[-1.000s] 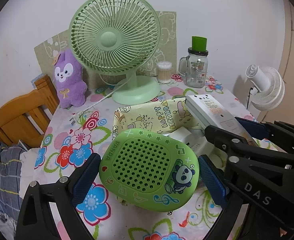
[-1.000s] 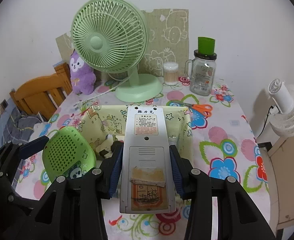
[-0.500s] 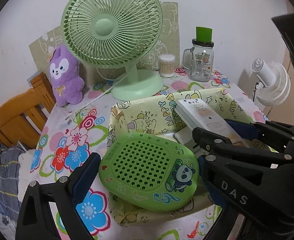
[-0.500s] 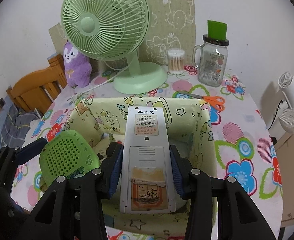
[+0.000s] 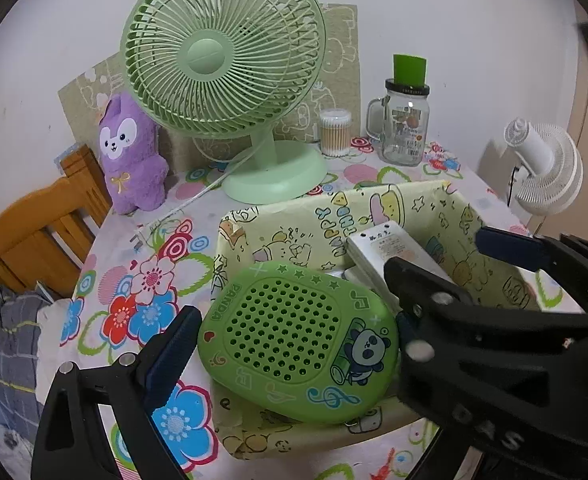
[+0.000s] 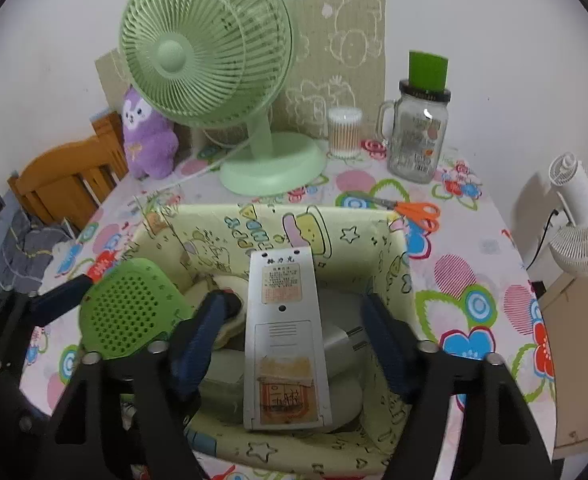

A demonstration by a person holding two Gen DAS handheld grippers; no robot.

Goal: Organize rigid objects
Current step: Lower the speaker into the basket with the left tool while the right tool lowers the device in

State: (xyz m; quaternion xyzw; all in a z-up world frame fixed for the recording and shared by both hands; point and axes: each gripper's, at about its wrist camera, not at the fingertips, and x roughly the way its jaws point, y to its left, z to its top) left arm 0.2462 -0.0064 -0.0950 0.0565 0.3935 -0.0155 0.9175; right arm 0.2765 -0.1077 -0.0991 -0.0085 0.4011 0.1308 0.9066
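The right gripper (image 6: 294, 336) stands open, its fingers clear of the remote control (image 6: 284, 336) lying in the yellow cartoon-print box (image 6: 394, 280). The left gripper (image 5: 294, 344) clamps the green panda case (image 5: 294, 340) (over the box's near-left corner).

box (image 6: 398, 256) crowded: remote (image 6: 284, 332), charger (image 6: 342, 344) | behind: fan (image 5: 274, 176), jar (image 5: 404, 128)

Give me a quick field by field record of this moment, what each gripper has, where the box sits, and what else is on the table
left gripper: shut on green panda case, above box edge
right gripper: open, fingers clear of white remote
white remote: lying in yellow cartoon box
box: on floral tablecloth
also on table: green fan, purple plush, glass jar, orange scissors
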